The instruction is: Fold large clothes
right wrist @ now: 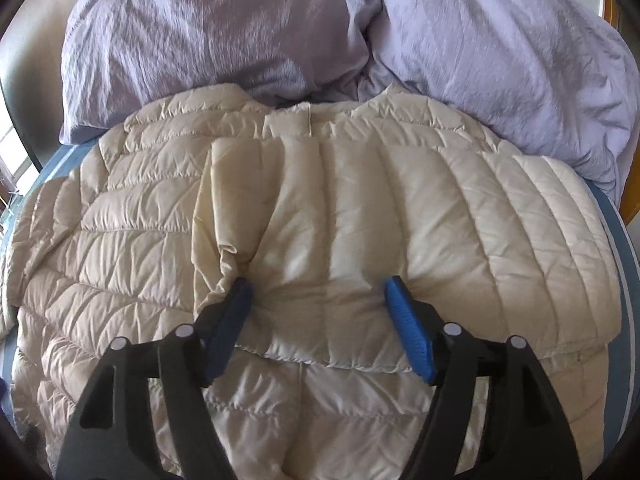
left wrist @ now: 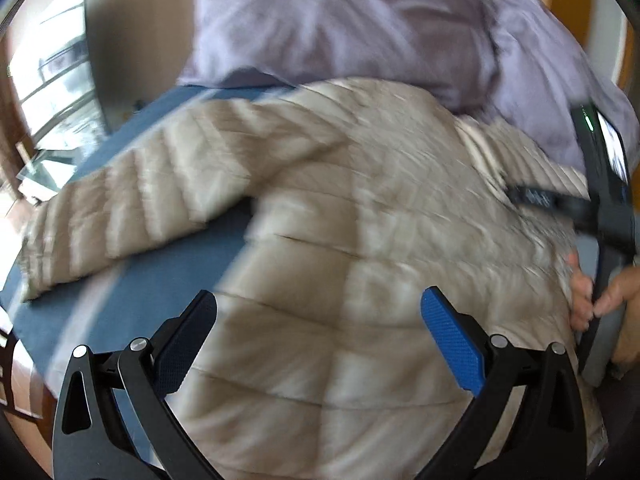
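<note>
Two lilac pillows (right wrist: 224, 36) lie at twelve o'clock on a bed with a blue sheet (left wrist: 176, 276). Daylight enters a window (left wrist: 56, 76) at nine o'clock, beside a cream wall (left wrist: 144, 12).

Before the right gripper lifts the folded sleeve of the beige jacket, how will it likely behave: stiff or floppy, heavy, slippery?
Probably floppy: the sleeve dents and creases where the open right gripper presses on it. Likely light for its size, since the jacket looks puffy and quilted. Its shiny fabric may slide on the layer below, so the fold could shift.
</note>
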A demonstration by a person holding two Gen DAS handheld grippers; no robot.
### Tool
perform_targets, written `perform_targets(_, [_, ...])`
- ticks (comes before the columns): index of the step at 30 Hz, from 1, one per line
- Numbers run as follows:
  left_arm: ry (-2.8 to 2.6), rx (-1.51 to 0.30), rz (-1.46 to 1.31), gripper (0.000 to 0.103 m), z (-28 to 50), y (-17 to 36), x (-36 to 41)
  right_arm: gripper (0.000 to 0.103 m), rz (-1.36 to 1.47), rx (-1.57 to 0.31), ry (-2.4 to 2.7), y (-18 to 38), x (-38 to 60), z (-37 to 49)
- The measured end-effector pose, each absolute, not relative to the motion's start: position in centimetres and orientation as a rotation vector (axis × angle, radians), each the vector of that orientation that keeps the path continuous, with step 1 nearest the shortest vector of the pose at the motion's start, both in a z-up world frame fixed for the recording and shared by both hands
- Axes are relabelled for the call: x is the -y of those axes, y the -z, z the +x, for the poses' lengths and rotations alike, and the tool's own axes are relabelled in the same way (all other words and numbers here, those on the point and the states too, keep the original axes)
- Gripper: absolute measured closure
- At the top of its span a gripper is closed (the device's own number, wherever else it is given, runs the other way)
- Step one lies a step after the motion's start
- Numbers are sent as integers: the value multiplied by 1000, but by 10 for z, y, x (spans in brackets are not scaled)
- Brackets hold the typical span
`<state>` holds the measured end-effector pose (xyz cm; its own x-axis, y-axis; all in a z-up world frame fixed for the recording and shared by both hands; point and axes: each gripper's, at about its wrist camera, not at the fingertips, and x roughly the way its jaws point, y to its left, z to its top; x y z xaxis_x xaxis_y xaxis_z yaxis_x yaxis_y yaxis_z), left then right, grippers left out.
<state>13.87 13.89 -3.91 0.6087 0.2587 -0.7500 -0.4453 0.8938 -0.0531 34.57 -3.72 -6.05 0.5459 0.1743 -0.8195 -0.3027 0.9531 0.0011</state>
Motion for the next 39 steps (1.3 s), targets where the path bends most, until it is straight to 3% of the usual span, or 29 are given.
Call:
perform_targets(6, [-542,-820,-322,1,118,38,-205,21,-182,-941,-263,73,34,345])
perform_targets(24, [-843,-839,-478,2,64,43,-356,20,-142,-947,-280,73,38,348])
perform_targets(27, [-827,-839,-565,11,57,49,-372,20,-138,-948,-282,73,38,348])
perform_targets(33, [-823,-830,-586,17,52,50,-377,20,-132,-948,-281,73,38,348])
perform_targets(39, [-831,-841,-564,41,57,50,-375,19,-131,-948,-281,73,38,348])
